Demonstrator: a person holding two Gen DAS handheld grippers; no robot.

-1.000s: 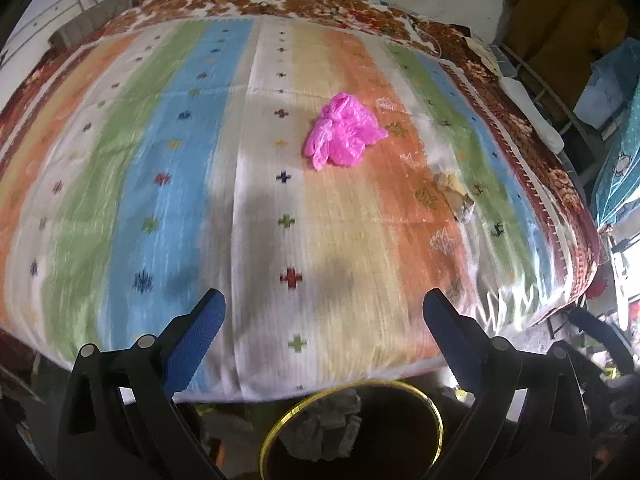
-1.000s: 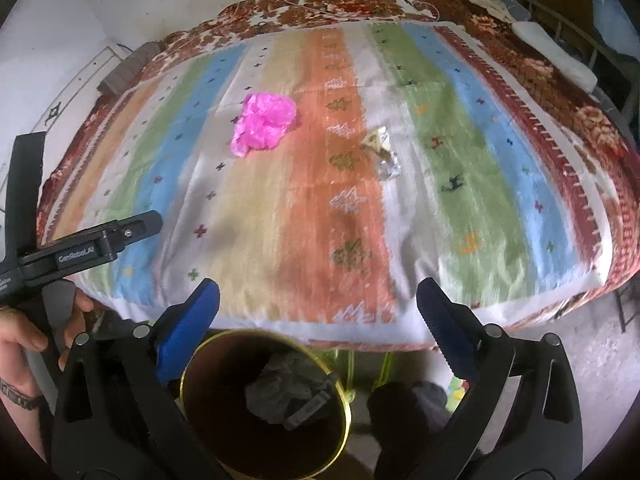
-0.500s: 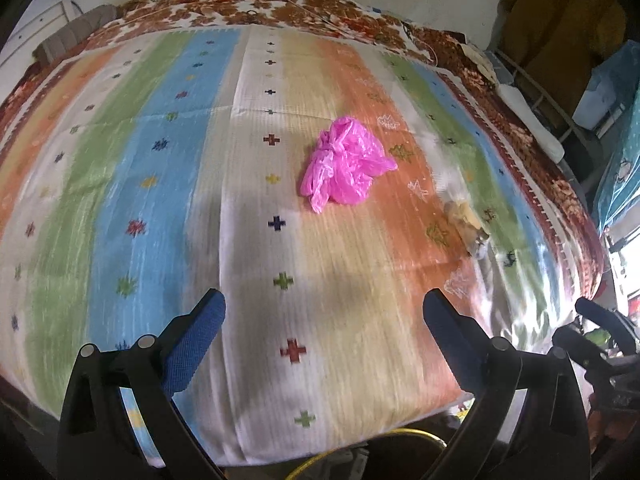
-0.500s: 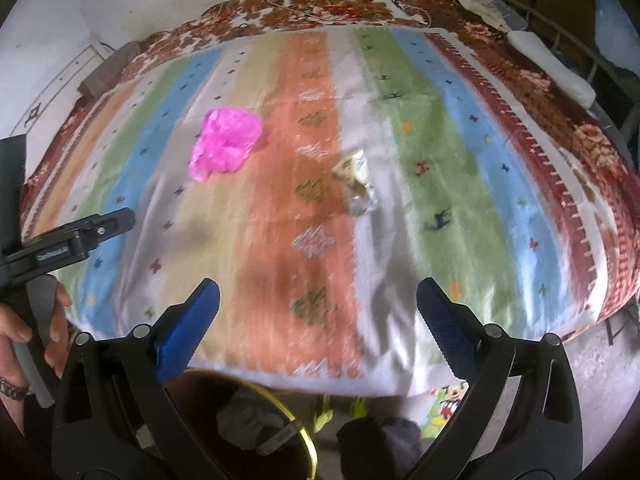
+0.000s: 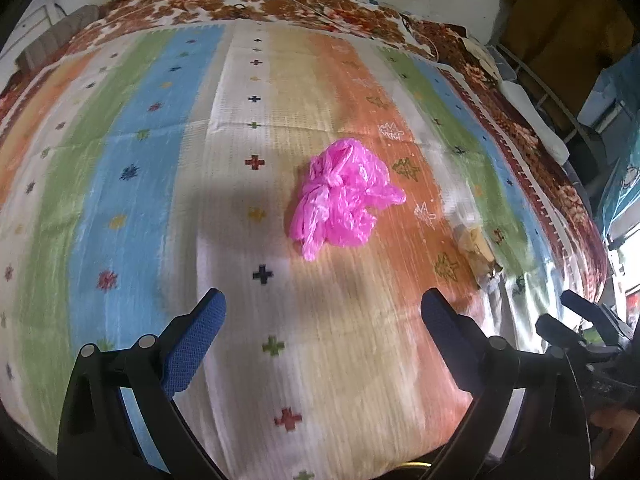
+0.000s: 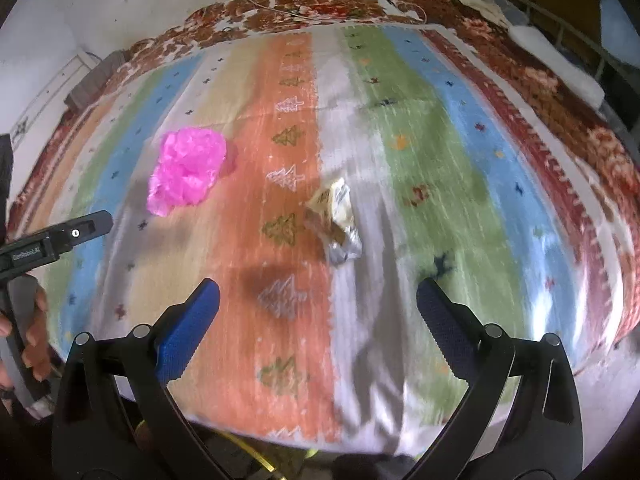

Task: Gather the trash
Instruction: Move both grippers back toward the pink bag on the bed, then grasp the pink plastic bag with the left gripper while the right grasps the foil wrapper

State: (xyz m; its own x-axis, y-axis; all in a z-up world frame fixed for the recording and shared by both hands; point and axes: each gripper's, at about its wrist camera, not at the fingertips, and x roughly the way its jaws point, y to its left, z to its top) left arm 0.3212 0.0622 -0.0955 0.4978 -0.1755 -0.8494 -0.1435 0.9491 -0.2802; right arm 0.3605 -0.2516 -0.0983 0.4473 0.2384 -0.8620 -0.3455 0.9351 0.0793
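Observation:
A crumpled pink plastic bag (image 5: 340,196) lies on the striped bedspread (image 5: 168,208), just ahead of my left gripper (image 5: 324,312), which is open and empty above the cloth. The bag also shows in the right wrist view (image 6: 186,170). A crumpled yellow and silver wrapper (image 6: 334,220) lies ahead of my right gripper (image 6: 318,300), which is open and empty. The wrapper shows at the right in the left wrist view (image 5: 476,246).
A sliver of a yellow-rimmed bin (image 6: 256,456) shows below the bed's near edge. The left gripper's body (image 6: 56,240) and a hand show at the left of the right wrist view. A metal bed frame and furniture (image 5: 560,92) stand at the right.
Both grippers have moved forward over the bed, closer to the pink bag and the wrapper. The bin has dropped almost out of view. Both grippers stay open.

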